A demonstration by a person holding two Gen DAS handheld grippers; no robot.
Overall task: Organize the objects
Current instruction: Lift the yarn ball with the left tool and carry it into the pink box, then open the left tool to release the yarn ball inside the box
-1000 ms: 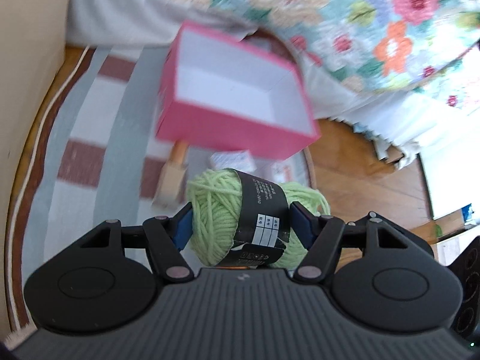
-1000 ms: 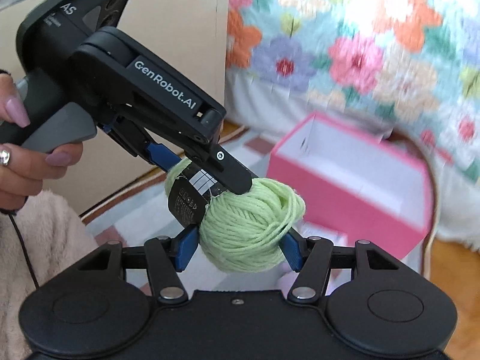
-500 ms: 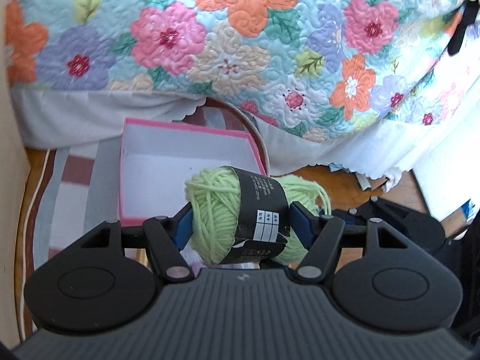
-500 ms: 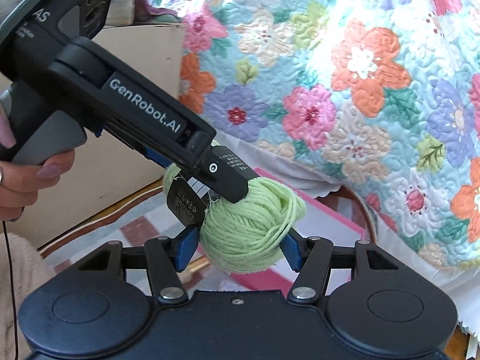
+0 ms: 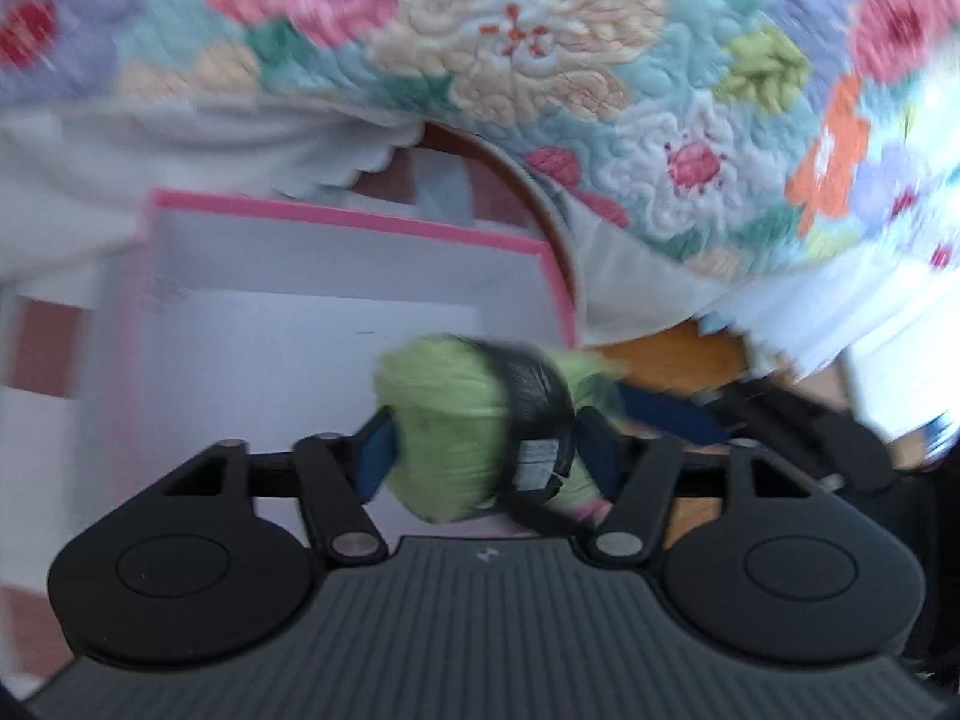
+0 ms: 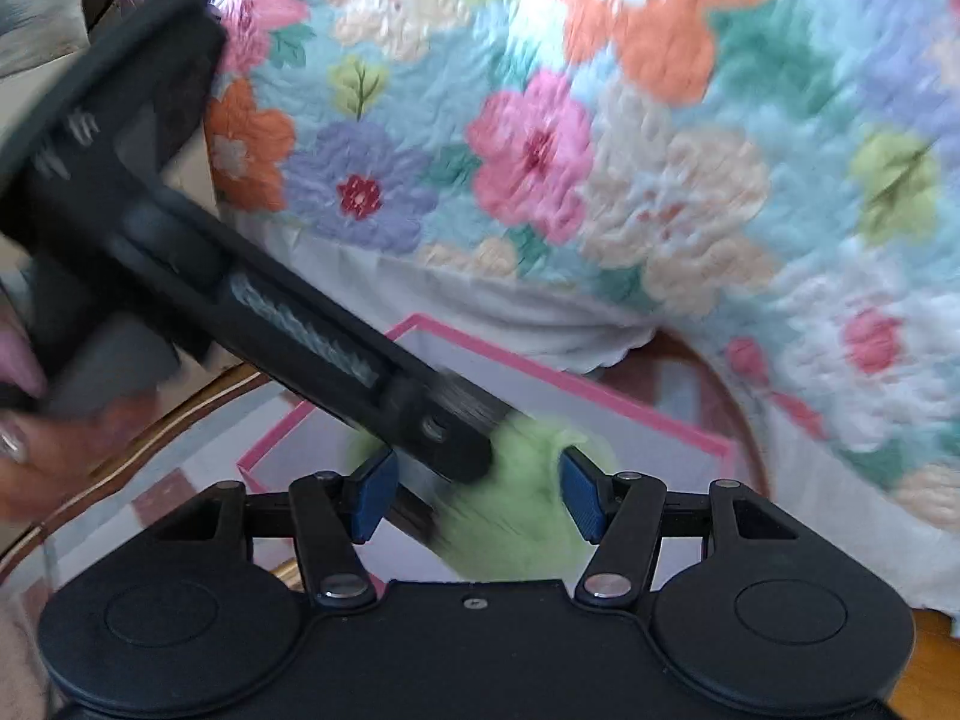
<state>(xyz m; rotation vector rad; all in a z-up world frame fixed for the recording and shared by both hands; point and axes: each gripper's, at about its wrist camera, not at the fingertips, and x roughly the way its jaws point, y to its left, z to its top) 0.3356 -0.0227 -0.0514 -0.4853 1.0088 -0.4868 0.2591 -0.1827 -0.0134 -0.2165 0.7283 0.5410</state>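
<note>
Yarn skein (image 5: 474, 426) clamped crosswise between left gripper (image 5: 480, 450) jaws, just closing further; right gripper (image 6: 474, 498) jaws also clamp it. Pink box (image 5: 336, 276) open just beyond and below.

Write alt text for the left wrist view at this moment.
Blurred by motion, the left tongs grip a light green yarn ball with a black label, above an open pink box with a white inside. A floral quilt fills the background.

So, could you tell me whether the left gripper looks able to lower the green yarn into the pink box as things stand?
Probably yes: the left gripper, its jaws just closing on the green yarn, hangs over the open pink box, whose visible white inside looks bare.
</note>
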